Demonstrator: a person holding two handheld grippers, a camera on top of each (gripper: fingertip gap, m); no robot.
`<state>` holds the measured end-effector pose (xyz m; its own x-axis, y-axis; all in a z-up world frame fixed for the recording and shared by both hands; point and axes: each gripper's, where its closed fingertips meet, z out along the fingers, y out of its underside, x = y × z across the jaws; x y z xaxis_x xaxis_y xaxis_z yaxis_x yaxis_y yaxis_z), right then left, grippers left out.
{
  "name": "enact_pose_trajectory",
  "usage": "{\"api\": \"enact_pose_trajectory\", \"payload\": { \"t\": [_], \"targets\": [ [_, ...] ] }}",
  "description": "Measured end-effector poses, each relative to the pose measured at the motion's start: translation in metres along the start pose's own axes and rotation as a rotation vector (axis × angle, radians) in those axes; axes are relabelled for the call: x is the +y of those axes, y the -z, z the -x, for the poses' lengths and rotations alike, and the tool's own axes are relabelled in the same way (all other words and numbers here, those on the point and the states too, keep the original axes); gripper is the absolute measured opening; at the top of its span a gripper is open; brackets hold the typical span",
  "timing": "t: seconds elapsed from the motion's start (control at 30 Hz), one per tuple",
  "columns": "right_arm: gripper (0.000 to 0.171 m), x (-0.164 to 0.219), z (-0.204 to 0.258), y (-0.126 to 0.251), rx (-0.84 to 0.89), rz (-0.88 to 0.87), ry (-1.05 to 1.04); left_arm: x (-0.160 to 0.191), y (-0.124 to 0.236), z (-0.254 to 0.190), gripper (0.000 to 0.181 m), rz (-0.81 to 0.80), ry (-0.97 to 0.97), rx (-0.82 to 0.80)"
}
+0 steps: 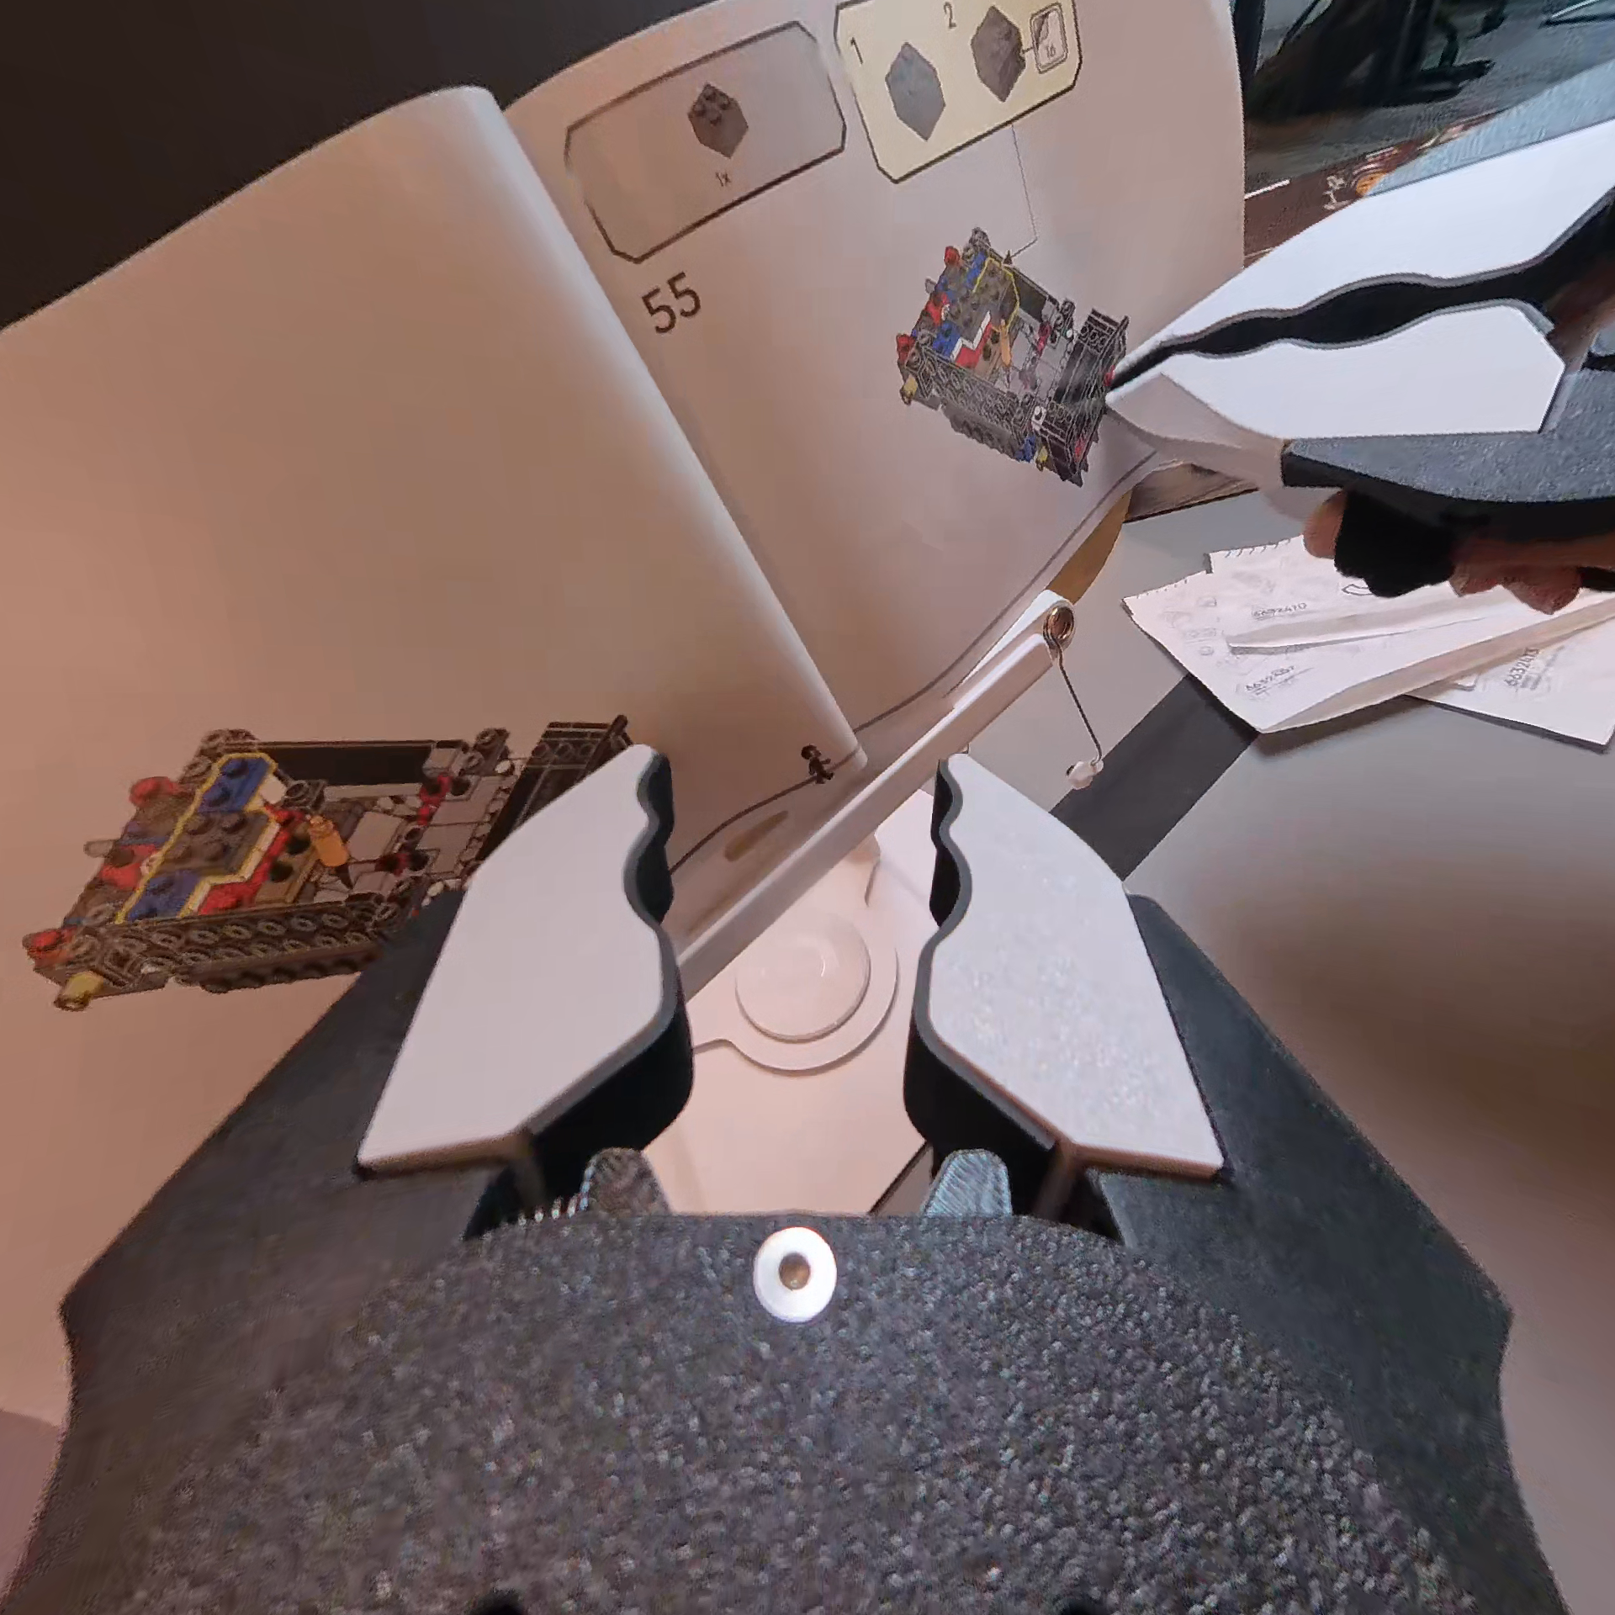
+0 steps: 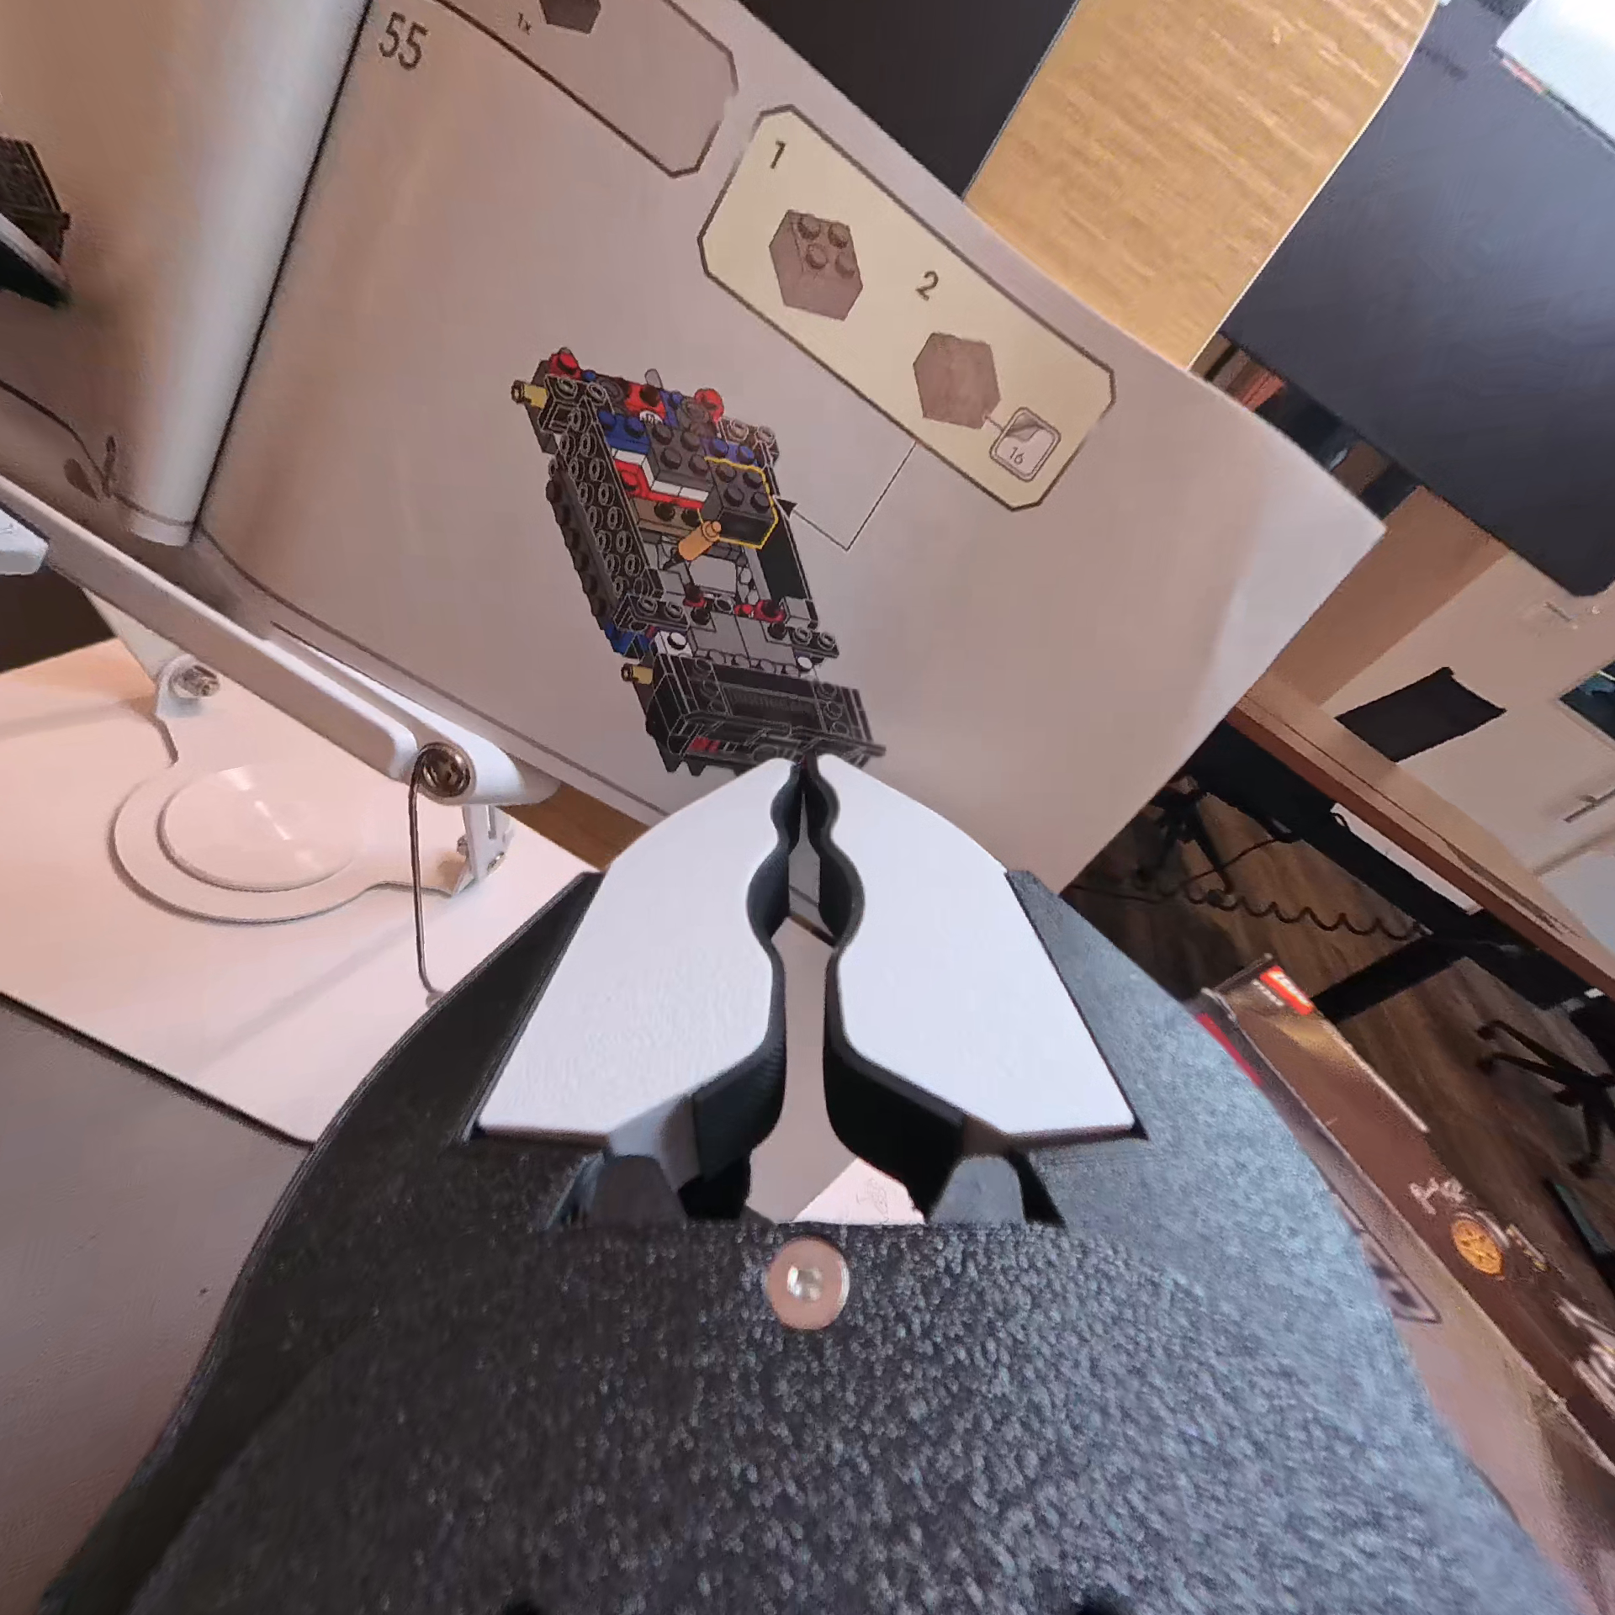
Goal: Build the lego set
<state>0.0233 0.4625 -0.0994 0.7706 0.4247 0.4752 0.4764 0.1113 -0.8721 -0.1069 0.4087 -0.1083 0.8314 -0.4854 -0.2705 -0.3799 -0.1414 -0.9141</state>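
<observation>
An open instruction booklet stands on a white book stand. My left gripper is open and empty; the stand's ledge and the booklet's lower edge lie between and beyond its fingertips, untouched. My right gripper is shut on the lower edge of the booklet's right-hand page, which runs between its pads. The left wrist view shows it pinching that page's edge from the right. No loose lego bricks show in either view.
The stand has a round white base and a wire page clip hanging free at the ledge's end. Printed paper bags lie on the grey table at right. A dark box lies at the right of the right wrist view.
</observation>
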Motion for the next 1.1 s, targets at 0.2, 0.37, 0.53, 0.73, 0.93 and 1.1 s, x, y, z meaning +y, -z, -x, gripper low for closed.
{"api": "enact_pose_trajectory", "payload": {
  "t": [0.2,0.37,0.53,0.73,0.93,1.1],
  "targets": [
    [0.007,0.008,0.006,0.004,-0.026,0.019,-0.037,0.0,0.003,-0.002,0.057,0.0,-0.006,-0.068],
    [0.007,0.009,0.015,0.01,-0.051,0.007,-0.066,-0.008,0.007,-0.006,0.054,-0.049,-0.025,-0.133],
    [0.007,0.005,0.028,0.021,-0.078,-0.02,-0.097,-0.01,0.014,-0.01,0.053,-0.061,-0.014,-0.178],
    [0.009,-0.01,0.041,0.05,-0.099,-0.087,-0.169,-0.01,0.04,-0.018,0.052,-0.155,0.083,-0.216],
    [0.027,-0.024,0.045,0.099,-0.094,-0.128,-0.241,-0.02,0.1,-0.019,0.034,-0.32,0.122,-0.239],
    [0.039,-0.028,0.05,0.143,-0.127,-0.143,-0.235,-0.026,0.162,-0.028,0.004,-0.401,0.124,-0.181]
  ]
}}
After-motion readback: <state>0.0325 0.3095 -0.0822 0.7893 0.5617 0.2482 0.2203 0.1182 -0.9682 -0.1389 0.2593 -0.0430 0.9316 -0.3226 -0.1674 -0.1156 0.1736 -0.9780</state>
